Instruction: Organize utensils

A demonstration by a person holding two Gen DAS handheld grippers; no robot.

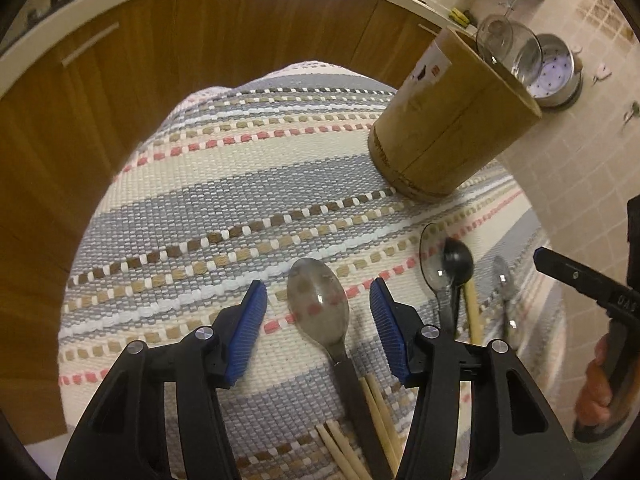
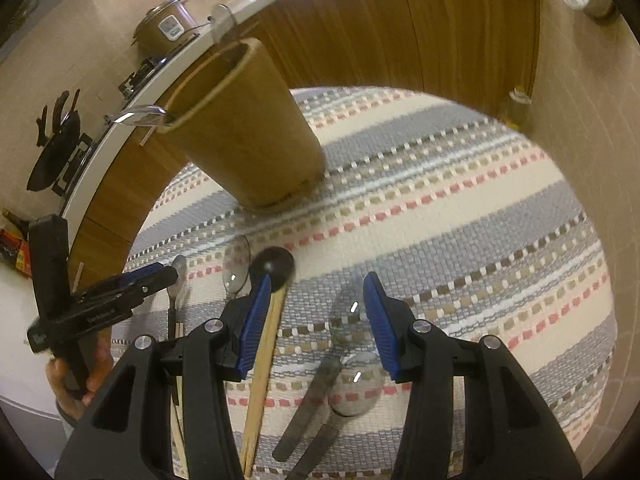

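My left gripper [image 1: 318,285] is open and hangs low over a metal spoon [image 1: 320,304], whose bowl lies between the blue pads without touching them. Several wooden chopsticks [image 1: 378,420] lie beside its dark handle. To the right lie a clear spoon [image 1: 430,268], a black spoon [image 1: 460,258] and another metal spoon [image 1: 500,276]. My right gripper [image 2: 317,278] is open above two metal spoons [image 2: 352,384]. The black spoon [image 2: 272,266] has a wooden handle that runs along the gripper's left pad. The bamboo holder [image 1: 452,128] [image 2: 244,128] stands upright behind the utensils.
A striped woven cloth [image 1: 240,184] covers the round table. Wooden cabinets [image 1: 180,40] and a white counter curve behind it. A steel pot [image 1: 556,76] and a rice cooker [image 2: 168,26] sit further off. A hand [image 1: 600,392] holds the right gripper [image 1: 560,268] at the table's right edge.
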